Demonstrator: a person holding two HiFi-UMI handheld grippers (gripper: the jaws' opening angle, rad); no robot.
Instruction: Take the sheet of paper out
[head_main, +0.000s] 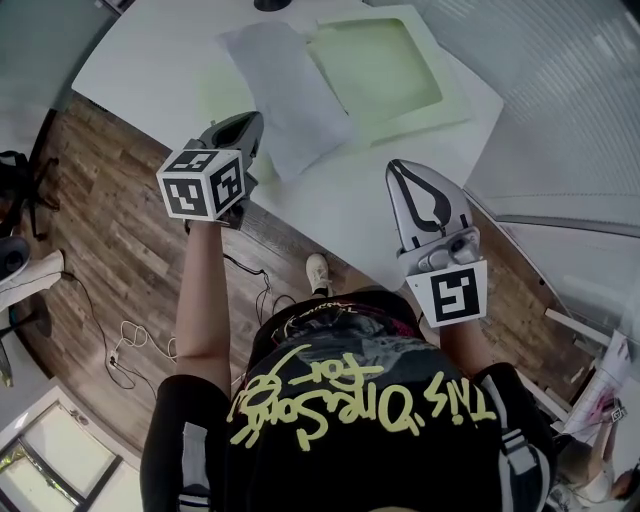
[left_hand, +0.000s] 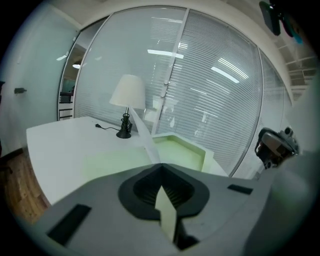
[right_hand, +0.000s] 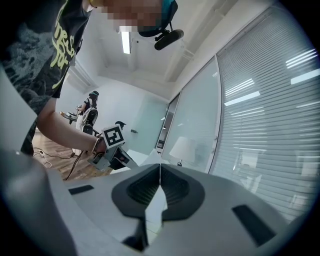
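A pale grey sheet of paper lies slanted on the white table, its far part over the left rim of a light green tray. My left gripper is shut on the sheet's left edge. In the left gripper view the sheet runs edge-on from the closed jaws toward the tray. My right gripper hovers over the table's near edge, right of the sheet. It is shut with nothing in it, and its jaws meet in the right gripper view.
A white table lamp with a black cord stands at the table's far side. Glass walls with blinds close off the back and right. Cables lie on the wooden floor at the left, near a chair.
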